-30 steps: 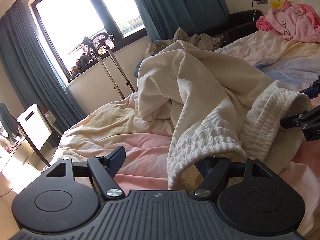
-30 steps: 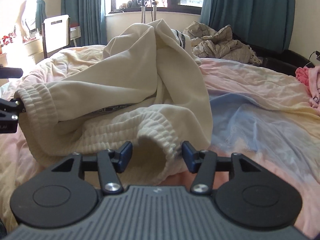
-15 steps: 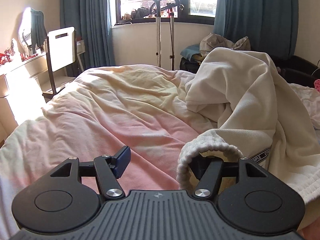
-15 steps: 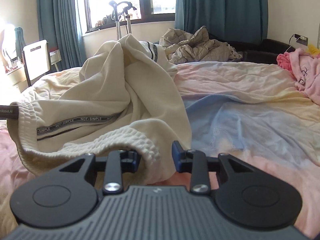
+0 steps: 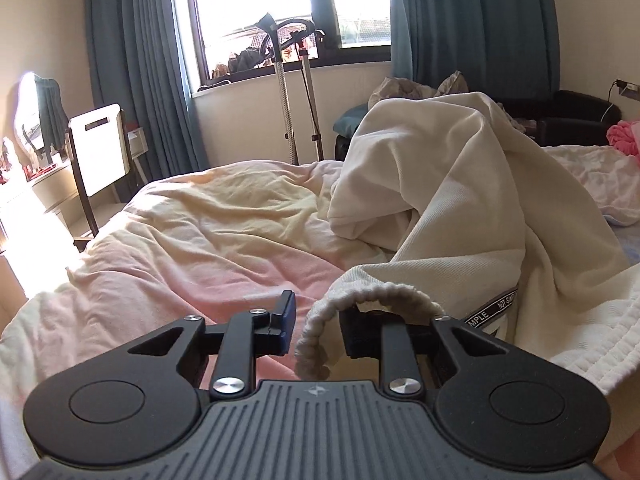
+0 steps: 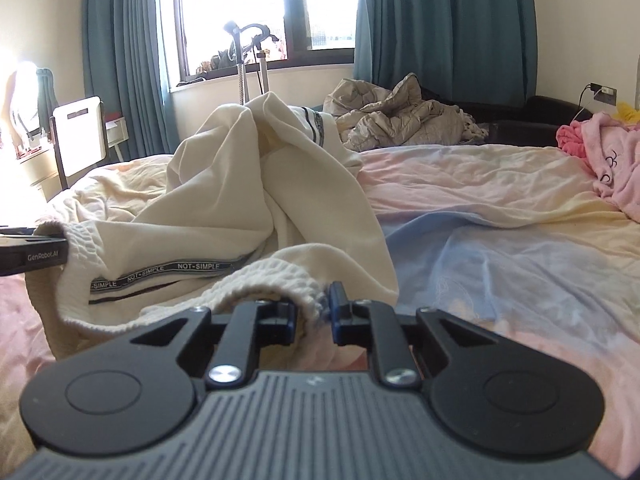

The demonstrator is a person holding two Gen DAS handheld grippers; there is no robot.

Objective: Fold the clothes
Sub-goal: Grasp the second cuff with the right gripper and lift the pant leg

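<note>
A cream sweatshirt (image 5: 460,184) with a ribbed hem and a "NOT-SIMPLE" tape lies heaped on the bed; it also shows in the right wrist view (image 6: 248,184). My left gripper (image 5: 316,320) has its jaws closed partway around the ribbed hem (image 5: 372,296), with a small gap still showing on the left side. My right gripper (image 6: 314,314) is shut on the ribbed hem (image 6: 276,280) at the other end. The left gripper's body (image 6: 32,256) shows at the left edge of the right wrist view, against the hem.
The bed sheet (image 6: 500,240) is pastel pink, yellow and blue. A pink garment (image 6: 608,160) lies at the far right. A crumpled beige quilt (image 6: 400,120) sits behind the bed. A garment steamer stand (image 5: 288,92) and a white chair (image 5: 100,148) stand by the window.
Both grippers' jaws have narrowed on the ribbed hem; the right one has shut on it. The left gripper has swung to face the window.
</note>
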